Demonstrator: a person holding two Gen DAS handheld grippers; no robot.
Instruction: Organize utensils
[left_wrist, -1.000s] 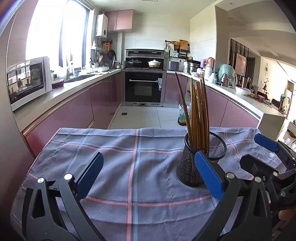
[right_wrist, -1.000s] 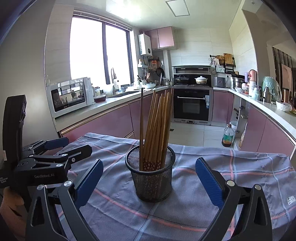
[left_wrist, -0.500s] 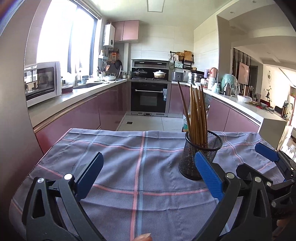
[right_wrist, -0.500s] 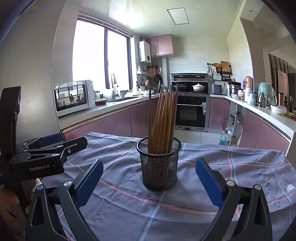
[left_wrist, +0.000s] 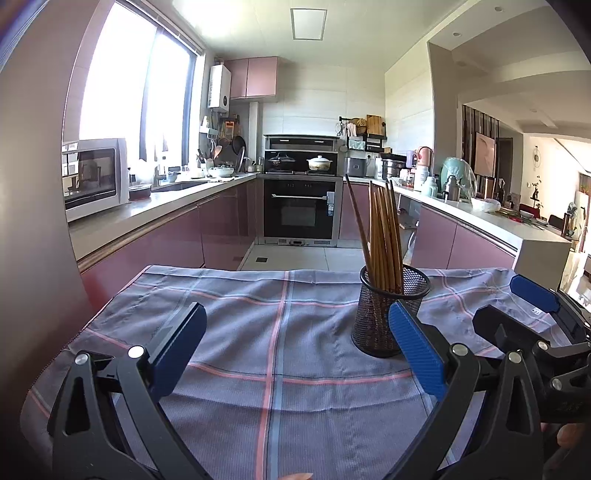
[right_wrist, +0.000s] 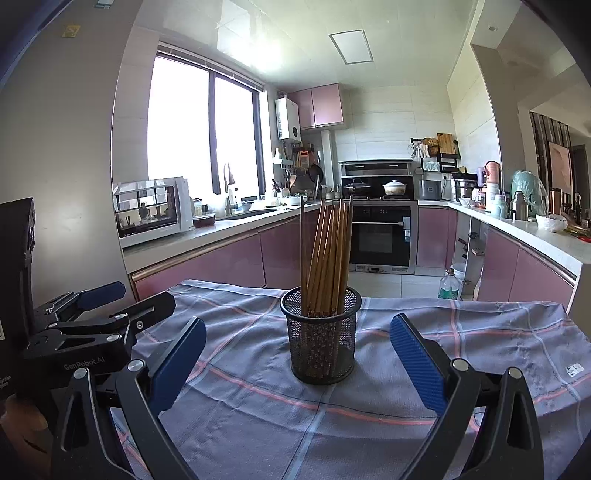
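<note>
A black mesh holder stands upright on the grey checked cloth, with several wooden chopsticks standing in it. My right gripper is open and empty, and the holder stands beyond its fingertips, between them. In the left wrist view the holder sits to the right, just past my left gripper's right finger. My left gripper is open and empty over the cloth. The right gripper shows at the right edge of the left wrist view. The left gripper shows at the left edge of the right wrist view.
The cloth covers a table whose far edge faces the kitchen aisle. Pink cabinets and counters run along both sides, with a microwave on the left and an oven at the back. A bottle stands on the floor.
Both grippers have pulled back and tilted up from the holder, which looks smaller and farther. Both stay open. The holder and chopsticks have not moved.
</note>
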